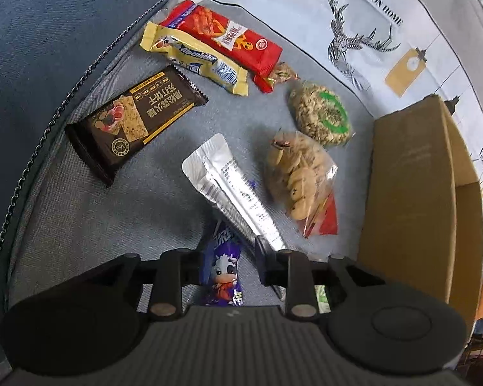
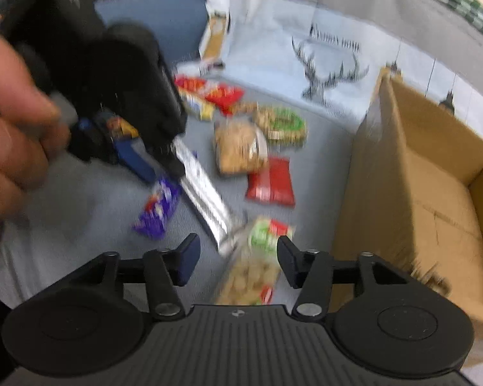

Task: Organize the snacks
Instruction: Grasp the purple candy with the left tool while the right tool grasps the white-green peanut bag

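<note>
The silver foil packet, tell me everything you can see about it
The silver foil packet is a long, narrow, shiny pouch with fine dark print on the face that shows and a crimped, rounded far end. It lies slanted across the grey-blue fabric surface, overlapping the purple cow-print wrapper. Its near end sits against one finger of the left gripper, whose jaws look open, not clamped. The right wrist view is blurred but shows it beside that gripper.

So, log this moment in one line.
left gripper: at silver packet, grip unclear | right gripper: open above cookie bag | cardboard box: at right
</note>
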### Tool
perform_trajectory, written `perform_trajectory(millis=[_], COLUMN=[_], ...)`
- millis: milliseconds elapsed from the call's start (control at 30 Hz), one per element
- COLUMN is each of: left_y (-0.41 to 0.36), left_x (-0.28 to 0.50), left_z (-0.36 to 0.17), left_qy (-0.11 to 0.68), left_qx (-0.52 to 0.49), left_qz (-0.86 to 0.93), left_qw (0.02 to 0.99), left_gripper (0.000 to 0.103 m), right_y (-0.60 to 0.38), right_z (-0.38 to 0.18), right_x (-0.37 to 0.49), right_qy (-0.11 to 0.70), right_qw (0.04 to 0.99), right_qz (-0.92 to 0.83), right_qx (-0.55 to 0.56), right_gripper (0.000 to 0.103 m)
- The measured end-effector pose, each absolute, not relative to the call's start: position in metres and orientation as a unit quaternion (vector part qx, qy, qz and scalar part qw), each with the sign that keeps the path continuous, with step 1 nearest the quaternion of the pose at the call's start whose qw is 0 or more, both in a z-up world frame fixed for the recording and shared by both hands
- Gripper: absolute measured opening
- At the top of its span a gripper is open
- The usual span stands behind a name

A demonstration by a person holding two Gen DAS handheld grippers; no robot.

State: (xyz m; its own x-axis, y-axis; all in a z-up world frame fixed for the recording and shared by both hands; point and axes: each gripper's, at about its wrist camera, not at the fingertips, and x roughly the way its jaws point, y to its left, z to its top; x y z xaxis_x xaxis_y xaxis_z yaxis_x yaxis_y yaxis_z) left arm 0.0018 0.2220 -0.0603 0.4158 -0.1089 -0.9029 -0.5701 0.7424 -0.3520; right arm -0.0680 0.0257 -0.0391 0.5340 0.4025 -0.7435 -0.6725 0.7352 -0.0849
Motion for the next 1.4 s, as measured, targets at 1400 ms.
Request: perform_trajectory(millis=[1400], left_y=[0.227], left_x=[0.013], left_z=[-0.061], left_qy=[0.490], left_qx=[-0.372], left_qz=[0.100], left_qw=[0.782], left_gripper=[0.016], right_y=[0.032], right_z=[-0.078], right_x=[-0.042], right_qy=[0.405], right_qw=[0.858], right_qz=[0.286], right_qx=[-0.131], right_gripper=[0.039])
